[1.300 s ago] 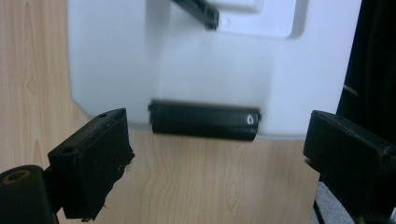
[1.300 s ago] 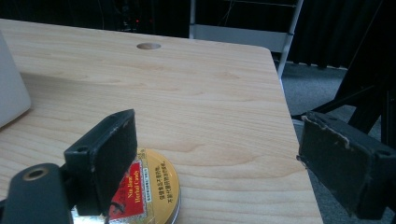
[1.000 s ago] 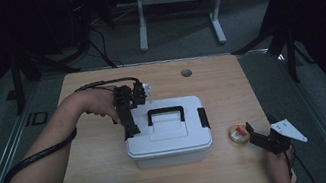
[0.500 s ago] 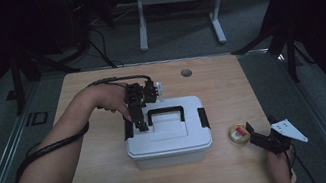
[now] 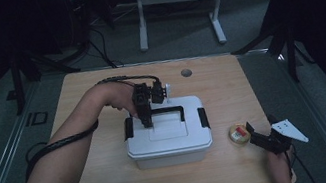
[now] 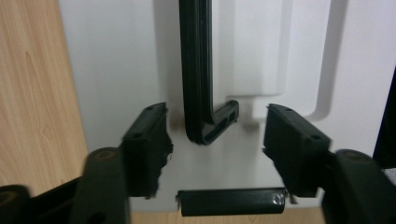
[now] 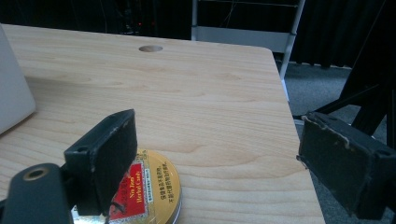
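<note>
Hovering my left claw (image 5: 147,122) wide open over white lidded storage box (image 5: 169,138) at bench (image 5: 115,176) centre, jaws straddling corner of its flat black handle (image 6: 198,74). Right claw (image 5: 259,139) wide open beside round gold candy tin (image 7: 144,193), near bench's right edge.

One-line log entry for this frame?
left gripper: open over box handle | right gripper: open by candy tin | lid: on
</note>
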`<state>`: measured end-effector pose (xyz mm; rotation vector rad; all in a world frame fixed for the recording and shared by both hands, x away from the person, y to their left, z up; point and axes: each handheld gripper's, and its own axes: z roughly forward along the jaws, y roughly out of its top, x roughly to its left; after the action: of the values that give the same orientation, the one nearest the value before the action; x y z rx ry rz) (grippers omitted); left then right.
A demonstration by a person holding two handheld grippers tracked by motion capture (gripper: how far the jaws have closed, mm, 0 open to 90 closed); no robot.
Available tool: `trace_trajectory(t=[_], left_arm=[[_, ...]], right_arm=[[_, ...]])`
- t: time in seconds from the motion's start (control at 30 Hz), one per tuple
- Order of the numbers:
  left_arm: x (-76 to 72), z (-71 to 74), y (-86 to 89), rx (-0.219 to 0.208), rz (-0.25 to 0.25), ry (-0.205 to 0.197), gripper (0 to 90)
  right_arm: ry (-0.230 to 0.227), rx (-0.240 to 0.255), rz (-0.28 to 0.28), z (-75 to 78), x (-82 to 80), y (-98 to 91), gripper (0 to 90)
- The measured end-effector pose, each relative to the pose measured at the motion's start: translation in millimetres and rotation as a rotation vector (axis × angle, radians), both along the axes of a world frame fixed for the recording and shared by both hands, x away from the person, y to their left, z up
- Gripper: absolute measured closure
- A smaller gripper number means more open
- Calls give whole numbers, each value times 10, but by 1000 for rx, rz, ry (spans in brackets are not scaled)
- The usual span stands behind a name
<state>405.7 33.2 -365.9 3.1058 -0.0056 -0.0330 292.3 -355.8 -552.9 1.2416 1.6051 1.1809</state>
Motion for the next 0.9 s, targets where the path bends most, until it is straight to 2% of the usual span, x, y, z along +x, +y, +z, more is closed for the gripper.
trace_trajectory(t=[0.03,0.07,0.1,0.17,0.27,0.3,0.33,0.47,0.9], left_arm=[[0,0,0,0,0,0,484],[-4,-11,-23,1,-5,8,484],[-15,-18,-30,4,-11,8,568],[-20,-30,-45,9,-13,20,628],[-22,-44,-59,20,-4,24,665],[-24,-43,-60,18,-1,20,724],[-20,-41,-61,18,4,24,724],[-22,-50,-67,30,6,45,816],[-24,-33,-41,10,24,43,833]], right_arm=[[0,0,0,0,0,0,112],[-1,-1,0,0,0,0,113],[0,-2,1,0,1,0,113],[0,-2,1,0,1,0,113],[-1,-3,2,0,0,1,113],[-2,-5,1,-1,1,2,131],[-2,-5,1,-1,1,2,131],[-2,-6,-1,0,-1,4,135],[-1,-5,-2,0,0,5,135]])
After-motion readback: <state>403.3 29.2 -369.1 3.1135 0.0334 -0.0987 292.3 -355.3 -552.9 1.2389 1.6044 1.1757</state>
